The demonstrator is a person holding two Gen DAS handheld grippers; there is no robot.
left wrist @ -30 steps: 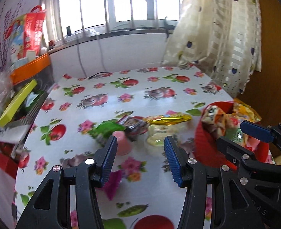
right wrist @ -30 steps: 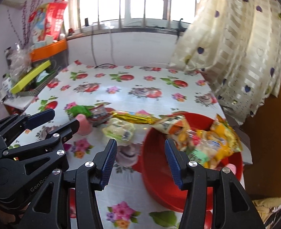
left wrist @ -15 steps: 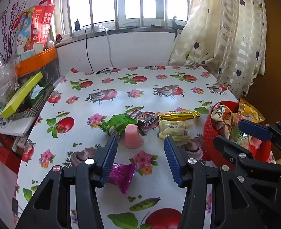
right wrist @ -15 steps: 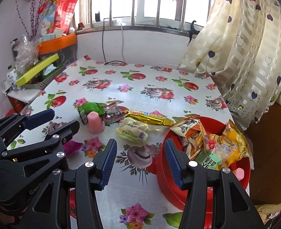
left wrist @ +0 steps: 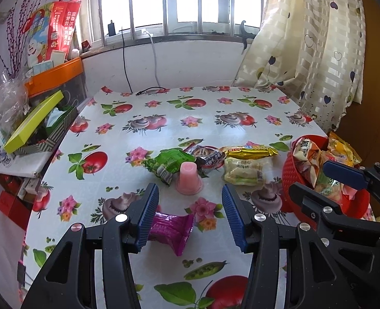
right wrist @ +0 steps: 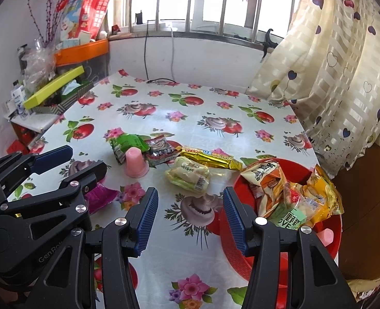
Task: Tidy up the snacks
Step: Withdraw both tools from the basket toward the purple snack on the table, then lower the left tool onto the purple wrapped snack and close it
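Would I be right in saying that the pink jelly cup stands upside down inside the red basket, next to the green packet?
Not quite: the pink jelly cup stands upside down on the table, not inside the red basket. It is indeed next to the green packet. The left wrist view shows this clearly.

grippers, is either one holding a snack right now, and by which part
Nothing is held. The left gripper and the right gripper both have their jaws apart and empty; the magenta packet lies on the table under the left one, ungripped.
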